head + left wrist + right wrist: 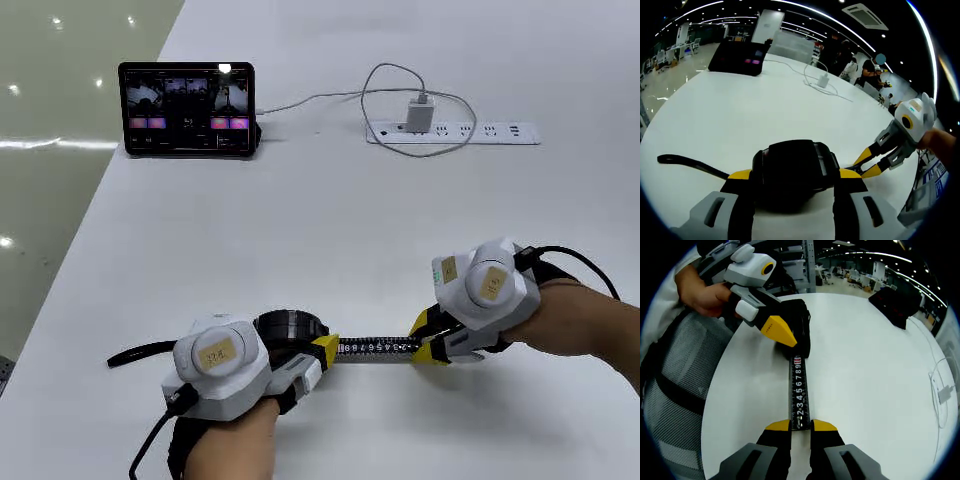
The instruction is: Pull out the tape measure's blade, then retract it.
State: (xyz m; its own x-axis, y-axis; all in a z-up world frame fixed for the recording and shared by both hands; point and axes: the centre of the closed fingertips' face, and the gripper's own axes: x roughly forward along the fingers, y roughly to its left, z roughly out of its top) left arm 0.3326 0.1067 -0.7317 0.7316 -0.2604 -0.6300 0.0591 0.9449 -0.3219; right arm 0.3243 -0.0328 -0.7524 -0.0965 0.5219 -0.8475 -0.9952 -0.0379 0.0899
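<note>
- The tape measure (290, 326) sat at the near edge of the white bench (330, 220). Its black case was gripped between the yellow-tipped jaws of the left hand-held gripper (795, 175).
- In the left gripper view the jaws pressed against both sides of the case, one on each flank, so that hand-held gripper was clamped on the tape measure.
- A black strap (140, 352) trailed from the case across the bench, on the side away from the blade.
- The blade (799, 390) was drawn a short way out of the case and ran straight towards the right hand-held gripper (801, 426), just above the bench top.
- Its printed numerals faced up, with the low digits nearest the right jaws.
- The right hand-held gripper's jaws were narrowed onto the free end of the blade, one yellow tip at each edge of the strip, pinching it.
- In the head view the two hand-held grippers faced each other across the exposed blade, the left one nearer the person, the right one slightly further out on the bench.
- Well beyond them, a tablet (187, 108) with a lit screen stood near the far left edge of the bench.
- To its right lay a white power strip (455, 132) with a charger (420, 113) plugged in and a white cable (400, 75) looping around it.
</note>
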